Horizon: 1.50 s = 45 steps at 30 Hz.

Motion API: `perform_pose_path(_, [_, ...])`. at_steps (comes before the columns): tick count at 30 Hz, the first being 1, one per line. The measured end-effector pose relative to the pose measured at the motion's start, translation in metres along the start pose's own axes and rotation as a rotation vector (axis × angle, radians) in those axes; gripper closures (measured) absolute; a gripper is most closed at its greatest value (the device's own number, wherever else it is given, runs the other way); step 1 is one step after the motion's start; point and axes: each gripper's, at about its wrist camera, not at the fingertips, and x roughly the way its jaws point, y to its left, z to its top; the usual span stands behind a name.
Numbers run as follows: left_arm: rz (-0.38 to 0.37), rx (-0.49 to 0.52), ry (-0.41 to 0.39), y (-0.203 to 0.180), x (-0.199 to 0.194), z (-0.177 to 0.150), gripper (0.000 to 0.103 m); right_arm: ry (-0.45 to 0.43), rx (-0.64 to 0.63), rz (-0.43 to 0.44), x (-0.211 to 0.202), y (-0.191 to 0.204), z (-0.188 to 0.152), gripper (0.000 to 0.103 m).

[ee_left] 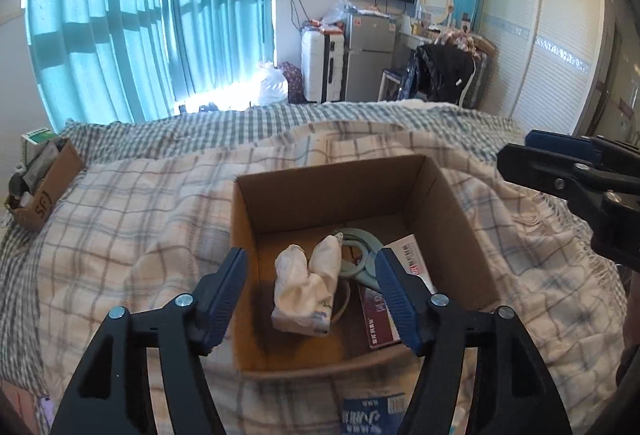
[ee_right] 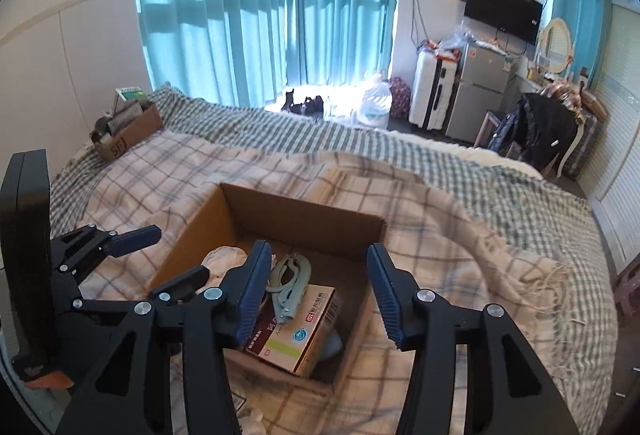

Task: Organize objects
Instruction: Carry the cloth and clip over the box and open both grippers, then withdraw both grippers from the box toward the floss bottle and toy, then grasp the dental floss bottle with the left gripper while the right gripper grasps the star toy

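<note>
An open cardboard box (ee_left: 452, 219) sits on the plaid bed cover. Inside lie a white tissue pack (ee_left: 306, 285), a pale green clip (ee_left: 360, 255) and a red and white medicine box (ee_left: 384, 311). My left gripper (ee_left: 310, 283) is open and empty, hovering over the box's near side. My right gripper (ee_right: 316, 283) is open and empty above the same box (ee_right: 304, 215), over the clip (ee_right: 290, 287) and medicine box (ee_right: 300, 339). Each gripper shows at the edge of the other's view.
A smaller cardboard box (ee_left: 44, 187) full of items sits at the bed's far left corner. A blue printed packet (ee_left: 372, 415) lies on the cover in front of the open box. Beyond the bed stand curtains, a suitcase (ee_left: 320, 67), a fridge and wardrobes.
</note>
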Motion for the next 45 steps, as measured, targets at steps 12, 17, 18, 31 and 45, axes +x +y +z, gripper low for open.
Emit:
perform_pose_path(12, [-0.012,-0.001,-0.080,-0.008,-0.107,-0.022,0.001,-0.096,-0.020,-0.035,-0.127,0.007,-0.030,0.021])
perform_pose_path(17, [0.005,-0.025,-0.088,-0.009,-0.112,-0.045,0.000,-0.116,-0.008,-0.014,-0.143,0.008,-0.061,0.013])
perform_pose_path(18, [0.011,-0.029,-0.082,-0.010,-0.109,-0.051,0.000,-0.110,-0.004,-0.011,-0.140,0.007,-0.068,0.012])
perform_pose_path(31, [0.032,-0.073,0.131,-0.023,-0.011,-0.145,0.000,0.071,0.008,-0.074,-0.031,0.000,-0.160,0.012])
perform_pose_path(45, [-0.079,0.023,0.276,-0.057,0.035,-0.167,0.037,0.153,0.085,-0.017,-0.006,-0.010,-0.181,0.012])
